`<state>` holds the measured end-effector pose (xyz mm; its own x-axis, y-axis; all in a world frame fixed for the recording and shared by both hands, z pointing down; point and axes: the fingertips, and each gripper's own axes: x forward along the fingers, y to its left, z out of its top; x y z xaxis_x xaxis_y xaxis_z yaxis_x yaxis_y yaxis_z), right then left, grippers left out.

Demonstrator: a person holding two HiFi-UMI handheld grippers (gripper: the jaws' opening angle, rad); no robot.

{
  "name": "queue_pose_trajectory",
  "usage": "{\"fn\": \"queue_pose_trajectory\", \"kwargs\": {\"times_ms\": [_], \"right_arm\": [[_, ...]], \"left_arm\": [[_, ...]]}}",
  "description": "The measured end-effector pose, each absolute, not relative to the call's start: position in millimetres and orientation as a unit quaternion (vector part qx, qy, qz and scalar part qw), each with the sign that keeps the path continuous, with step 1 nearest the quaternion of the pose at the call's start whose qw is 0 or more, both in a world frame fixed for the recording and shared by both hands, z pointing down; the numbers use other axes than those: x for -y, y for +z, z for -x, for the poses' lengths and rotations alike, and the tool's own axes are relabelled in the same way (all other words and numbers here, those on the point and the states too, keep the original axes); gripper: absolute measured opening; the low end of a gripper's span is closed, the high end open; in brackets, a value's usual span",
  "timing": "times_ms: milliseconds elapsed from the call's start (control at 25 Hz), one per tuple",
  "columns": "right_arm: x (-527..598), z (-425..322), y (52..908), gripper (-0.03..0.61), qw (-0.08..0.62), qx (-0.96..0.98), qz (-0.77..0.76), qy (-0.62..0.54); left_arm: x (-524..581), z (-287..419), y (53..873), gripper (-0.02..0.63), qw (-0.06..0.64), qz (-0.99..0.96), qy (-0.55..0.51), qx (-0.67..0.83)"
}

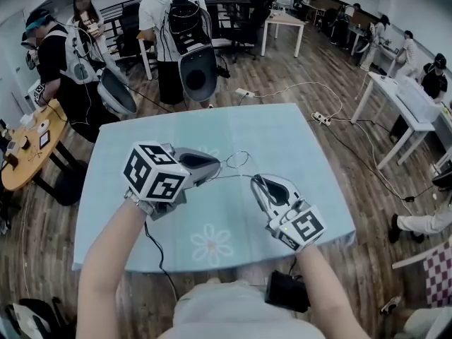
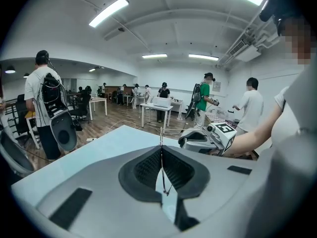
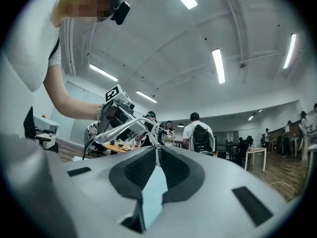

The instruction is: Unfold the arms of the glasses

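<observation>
A pair of thin wire-framed glasses (image 1: 237, 162) hangs in the air above the light blue table (image 1: 134, 224), stretched between my two grippers. My left gripper (image 1: 217, 165) comes in from the left and is shut on the frame; in the left gripper view a thin wire (image 2: 162, 170) runs down between its closed pads (image 2: 148, 167). My right gripper (image 1: 256, 181) comes from the lower right and is pinched on a slim arm of the glasses (image 3: 120, 129), which reaches from its tips toward the left gripper (image 3: 116, 110). The lenses are hard to make out.
A white flower print (image 1: 212, 244) marks the tablecloth near me. A black cable (image 1: 159, 256) hangs off the front edge. Beyond the table stand people (image 1: 169, 27), a round wooden table (image 1: 28, 154), white desks (image 1: 402, 101) and a power strip (image 1: 323, 119) on the floor.
</observation>
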<state>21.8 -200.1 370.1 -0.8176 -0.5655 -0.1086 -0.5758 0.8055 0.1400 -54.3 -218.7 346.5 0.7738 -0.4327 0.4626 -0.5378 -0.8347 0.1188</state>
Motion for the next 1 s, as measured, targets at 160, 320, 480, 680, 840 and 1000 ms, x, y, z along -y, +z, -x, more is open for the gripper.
{"fn": "queue_pose_trajectory", "kwargs": {"times_ms": [160,320,480,680,840,1000], "right_arm": [[191,-22,370,0.037,0.044,-0.952,0.295,0.073],[179,-19,367,0.037,0.050,-0.956,0.280,0.074],[167,-12,362,0.037,0.060,-0.959,0.268,0.068],[160,-11,359,0.037,0.083,-0.962,0.258,0.036],[160,-19,357,0.037,0.137,-0.958,0.250,-0.021],[160,-29,356,0.037,0.179,-0.952,0.242,-0.057]], "left_arm": [[225,55,347,0.009,0.130,-0.930,0.215,0.269],[233,58,347,0.009,0.132,-0.926,0.219,0.276],[237,60,348,0.009,0.137,-0.925,0.219,0.278],[238,57,339,0.009,0.165,-0.932,0.189,0.264],[236,55,339,0.009,0.172,-0.933,0.183,0.258],[236,54,342,0.009,0.182,-0.933,0.178,0.255]]}}
